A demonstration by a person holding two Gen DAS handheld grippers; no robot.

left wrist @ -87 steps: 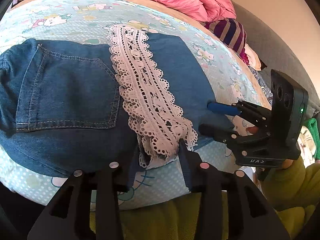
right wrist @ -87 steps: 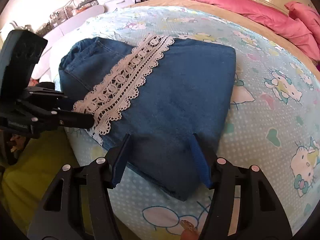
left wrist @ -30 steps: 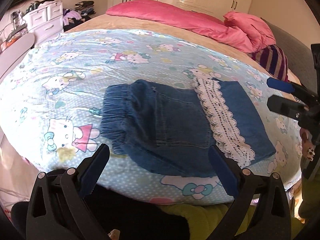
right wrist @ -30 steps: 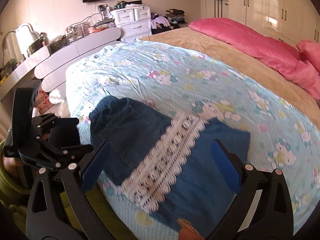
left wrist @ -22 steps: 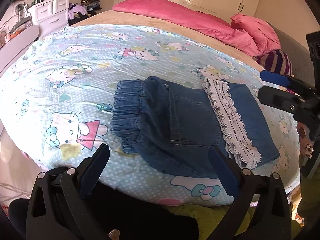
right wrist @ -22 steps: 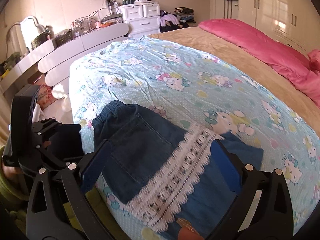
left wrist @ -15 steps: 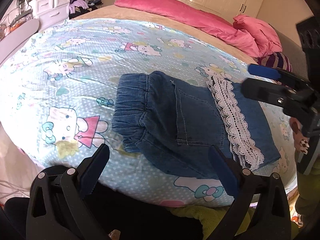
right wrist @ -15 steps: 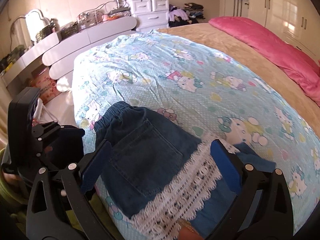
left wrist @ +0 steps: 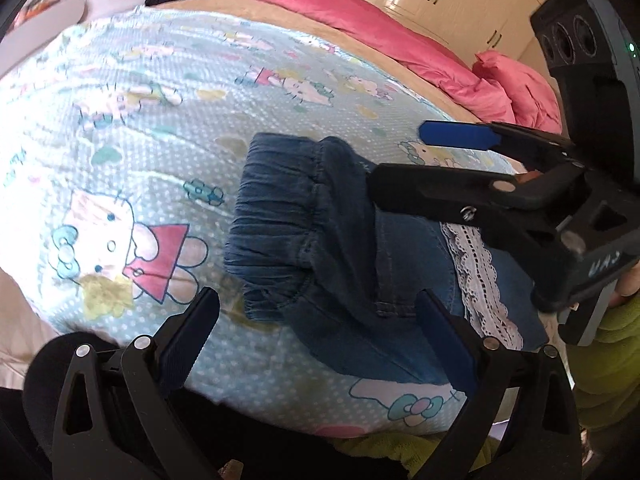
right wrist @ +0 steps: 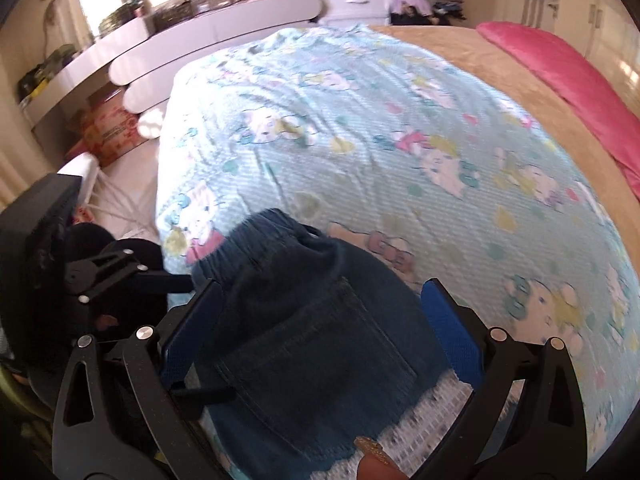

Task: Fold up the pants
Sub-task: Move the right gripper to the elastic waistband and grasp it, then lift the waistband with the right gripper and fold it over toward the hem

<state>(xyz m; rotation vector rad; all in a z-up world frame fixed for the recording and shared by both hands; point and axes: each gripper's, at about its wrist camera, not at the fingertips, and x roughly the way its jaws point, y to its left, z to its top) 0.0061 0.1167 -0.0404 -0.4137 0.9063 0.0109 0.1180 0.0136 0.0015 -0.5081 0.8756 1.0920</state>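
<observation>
The blue denim pants [left wrist: 340,248] lie folded on the cartoon-print bed sheet [left wrist: 168,92], elastic waistband to the left, white lace trim [left wrist: 480,276] to the right. My left gripper [left wrist: 316,324] is open and empty, its fingers straddling the near edge below the waistband. My right gripper [right wrist: 316,312] is open and empty over the back pocket; the left wrist view shows it [left wrist: 404,156] reaching in from the right above the waistband end. The pants also fill the lower right wrist view [right wrist: 304,328].
Pink bedding [left wrist: 404,40] lies at the far side on a tan blanket [right wrist: 500,64]. A white desk and drawers [right wrist: 208,24] stand beyond the bed's left edge. The sheet spreads wide beyond the pants. A green sleeve [left wrist: 604,364] is at the right.
Both grippers, lifted well back from the folded pants a second ago, have moved closer and leftward toward the waistband. The right gripper now hovers over the pocket area. The pants have not moved.
</observation>
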